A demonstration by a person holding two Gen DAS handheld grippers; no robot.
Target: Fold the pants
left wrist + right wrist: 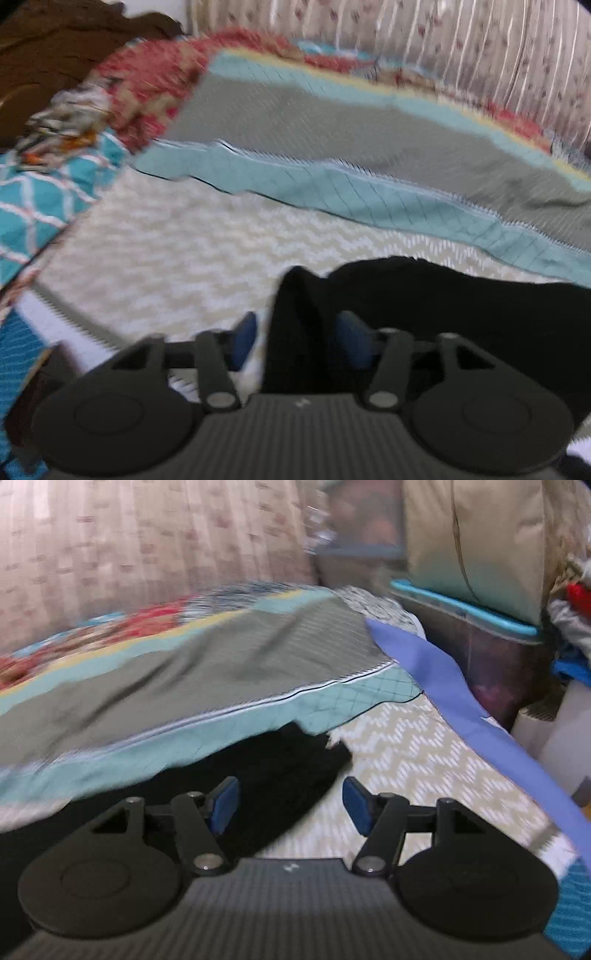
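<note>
Bed [177, 258] with a cream chevron cover takes up most of both views, a grey quilt [332, 122] with teal border and red floral edge heaped along its far side against a striped floral curtain [461, 48]. Right wrist view also shows a lavender sheet edge [443, 675] down the right side of the bed and a storage box with a teal lid [480, 620] beyond it, both blurred

Black pants [461, 314] lie on the bed, just in front of the quilt border. In the right wrist view the pants [280, 771] reach partly under the quilt edge and end in a rounded bunch, layers look doubled over but the dark cloth hides seams, cannot tell how many folds are in

Left gripper [297, 343]: jaws about half wide, a raised ridge of pants standing between the blue pads, the pads do not seem to be pressing it, reads as let go or not yet pinched. Right gripper [291, 805]: jaws about half wide, nothing clamped, left pad over the black cloth, right pad over bare bed cover

Judgement: mid-task. Pants look gathered into a shorter bundle, at least one fold probably laid, but the shape is lumpy and uneven. Left to do: likely flatten, square the edges, maybe one more fold
</note>
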